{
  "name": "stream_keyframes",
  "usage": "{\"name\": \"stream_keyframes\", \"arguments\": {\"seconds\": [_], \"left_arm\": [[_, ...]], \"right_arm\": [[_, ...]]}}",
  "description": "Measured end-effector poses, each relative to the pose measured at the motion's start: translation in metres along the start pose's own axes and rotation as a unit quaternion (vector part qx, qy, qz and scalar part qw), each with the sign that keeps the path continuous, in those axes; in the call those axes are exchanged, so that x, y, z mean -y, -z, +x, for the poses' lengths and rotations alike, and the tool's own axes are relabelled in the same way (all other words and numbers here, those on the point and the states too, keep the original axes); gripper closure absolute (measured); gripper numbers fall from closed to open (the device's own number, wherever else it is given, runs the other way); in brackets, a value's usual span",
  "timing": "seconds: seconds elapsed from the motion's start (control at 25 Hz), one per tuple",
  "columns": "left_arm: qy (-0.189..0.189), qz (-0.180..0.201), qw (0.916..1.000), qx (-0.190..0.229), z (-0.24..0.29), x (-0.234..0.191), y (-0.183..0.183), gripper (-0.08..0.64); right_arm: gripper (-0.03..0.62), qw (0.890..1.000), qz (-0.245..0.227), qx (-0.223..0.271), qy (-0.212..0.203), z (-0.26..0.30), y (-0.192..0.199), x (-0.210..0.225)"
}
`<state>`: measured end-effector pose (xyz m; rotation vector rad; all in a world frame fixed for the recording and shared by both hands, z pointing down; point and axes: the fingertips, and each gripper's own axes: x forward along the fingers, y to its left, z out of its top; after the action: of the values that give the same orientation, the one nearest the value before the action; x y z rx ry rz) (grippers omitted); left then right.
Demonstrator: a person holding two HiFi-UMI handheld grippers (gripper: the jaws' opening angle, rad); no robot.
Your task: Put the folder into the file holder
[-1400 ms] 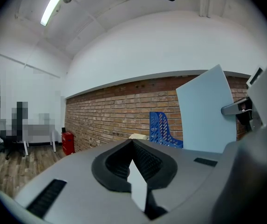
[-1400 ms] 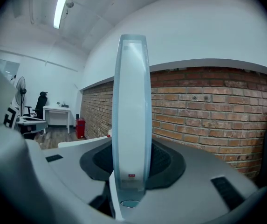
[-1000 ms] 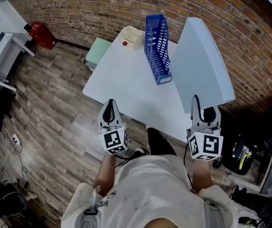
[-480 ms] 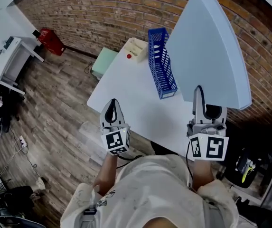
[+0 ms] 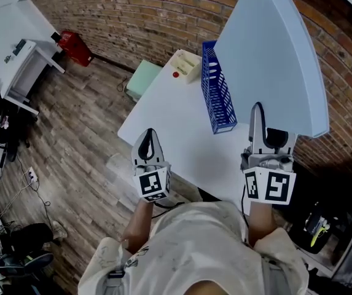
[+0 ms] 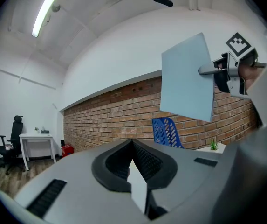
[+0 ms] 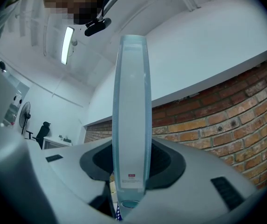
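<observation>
My right gripper (image 5: 259,117) is shut on the lower edge of a large pale blue folder (image 5: 274,54) and holds it raised and upright, just right of the blue mesh file holder (image 5: 217,97). The holder stands on the white table (image 5: 169,125) near its far edge. In the right gripper view the folder's spine (image 7: 132,115) stands clamped between the jaws of the right gripper (image 7: 132,171). My left gripper (image 5: 147,141) hovers over the table's near edge, shut and empty. The left gripper view looks past the left gripper (image 6: 133,160) to the folder (image 6: 187,76) and the holder (image 6: 167,130).
A beige box with a red button (image 5: 187,65) sits at the table's far corner. A pale green cabinet (image 5: 145,78) stands beside the table, and a red object (image 5: 76,47) lies by the brick wall. A white desk (image 5: 25,60) is at the far left.
The right gripper has lifted the folder higher and more upright, closer to the file holder. The left gripper has stayed near the table's front edge.
</observation>
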<state>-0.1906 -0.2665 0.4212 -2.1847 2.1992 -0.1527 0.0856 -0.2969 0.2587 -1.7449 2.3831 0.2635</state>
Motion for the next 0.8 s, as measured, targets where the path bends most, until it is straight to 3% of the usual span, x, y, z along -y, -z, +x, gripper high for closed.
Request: {"name": "stream_keyframes", "arguments": {"seconds": [0.8], "left_arm": [[-0.05,0.005,0.9978,-0.042,-0.007,-0.021,0.027,0.549]], "right_arm": [[0.426,0.997,0.007,-0.07,-0.009,0.047,0.069,-0.01]]}}
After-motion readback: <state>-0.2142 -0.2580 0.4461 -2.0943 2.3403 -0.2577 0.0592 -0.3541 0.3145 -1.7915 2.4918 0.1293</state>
